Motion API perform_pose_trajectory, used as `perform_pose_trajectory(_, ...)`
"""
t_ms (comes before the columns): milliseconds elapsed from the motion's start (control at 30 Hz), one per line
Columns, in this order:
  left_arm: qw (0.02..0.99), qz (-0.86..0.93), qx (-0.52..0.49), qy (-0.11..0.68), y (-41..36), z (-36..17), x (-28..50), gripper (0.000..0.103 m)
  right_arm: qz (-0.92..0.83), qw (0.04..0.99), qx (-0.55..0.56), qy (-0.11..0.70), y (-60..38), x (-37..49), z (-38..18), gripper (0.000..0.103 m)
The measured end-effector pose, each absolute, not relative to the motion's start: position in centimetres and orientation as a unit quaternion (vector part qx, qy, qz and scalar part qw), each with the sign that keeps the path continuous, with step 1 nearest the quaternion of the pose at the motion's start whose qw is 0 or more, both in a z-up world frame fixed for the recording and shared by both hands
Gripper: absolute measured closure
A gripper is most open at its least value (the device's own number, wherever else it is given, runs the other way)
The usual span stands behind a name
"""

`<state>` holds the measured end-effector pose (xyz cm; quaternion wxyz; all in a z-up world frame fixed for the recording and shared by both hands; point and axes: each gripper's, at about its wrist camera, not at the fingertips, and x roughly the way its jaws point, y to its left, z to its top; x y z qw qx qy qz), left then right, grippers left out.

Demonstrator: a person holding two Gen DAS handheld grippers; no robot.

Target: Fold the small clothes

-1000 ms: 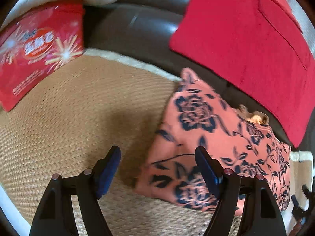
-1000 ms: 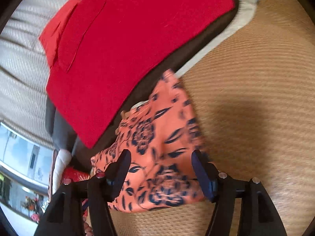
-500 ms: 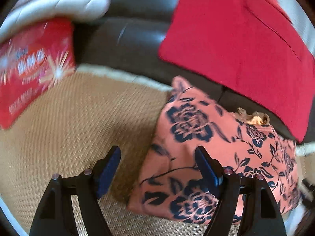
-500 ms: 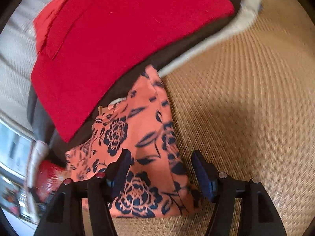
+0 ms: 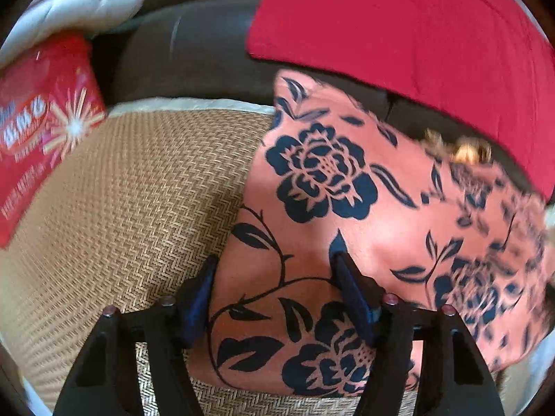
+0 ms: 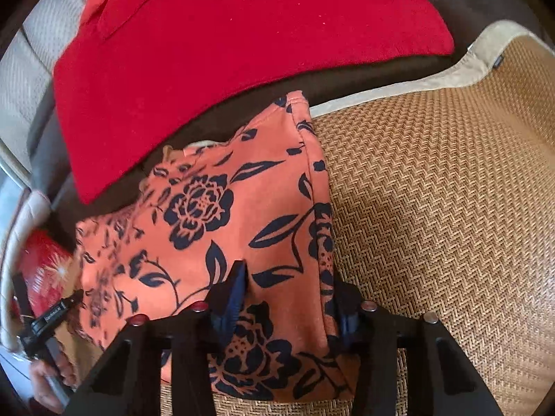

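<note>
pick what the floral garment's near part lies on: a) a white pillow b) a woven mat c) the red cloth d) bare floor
B: the floral garment lies with its near part flat on the woven mat, while the red cloth sits beyond it on the dark seat.

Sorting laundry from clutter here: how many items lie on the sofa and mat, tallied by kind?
Floral orange garment: 1
Plain red cloth: 1
Red printed packet: 1
White padded cushion: 1
Total: 4
</note>
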<state>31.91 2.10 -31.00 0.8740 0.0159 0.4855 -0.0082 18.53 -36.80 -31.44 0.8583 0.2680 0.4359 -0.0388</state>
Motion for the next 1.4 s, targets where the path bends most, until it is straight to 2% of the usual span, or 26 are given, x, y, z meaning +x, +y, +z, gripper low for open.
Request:
perform_pose_trajectory(200,0.869,-0.020,0.024,0.494,1.9,-31.0,31.8,0.042,-0.058,0.867,0.177,0.462,-34.3,18.3,-31.0,0.065)
perform_pose_trajectory(333,0.867,-0.026,0.031,0.497,2.0,-31.2,31.7,0.042,-0.070,0.869,0.132,0.472,-33.1,17.2,-31.0,0.066)
perform_pose_trajectory(700,0.862,-0.053,0.057,0.501,3.3,-31.4,26.9,0.043,-0.081,0.866,0.124,0.478,-32.8,14.9,-30.7,0.067)
perform_pose_trajectory(867,0.861,-0.053,0.129,0.489,3.2,-32.3,23.1,0.044,-0.078,0.862,0.126,0.484,-32.5,12.8,-30.8,0.067)
perform_pose_trajectory(1067,0.872,-0.082,0.025,0.483,7.5,-31.2,22.4,0.048,-0.077,0.869,0.156,0.464,-33.8,11.3,-30.6,0.066)
perform_pose_trajectory(1267,0.879,-0.061,-0.079,0.466,12.0,-29.9,23.6,0.048,-0.123,0.904,0.202,0.357,-36.3,10.3,-26.5,0.064)
perform_pose_trajectory(1400,0.877,-0.059,-0.106,0.465,12.3,-30.0,24.7,0.048,-0.074,0.918,0.203,0.332,-33.8,10.9,-25.2,0.064)
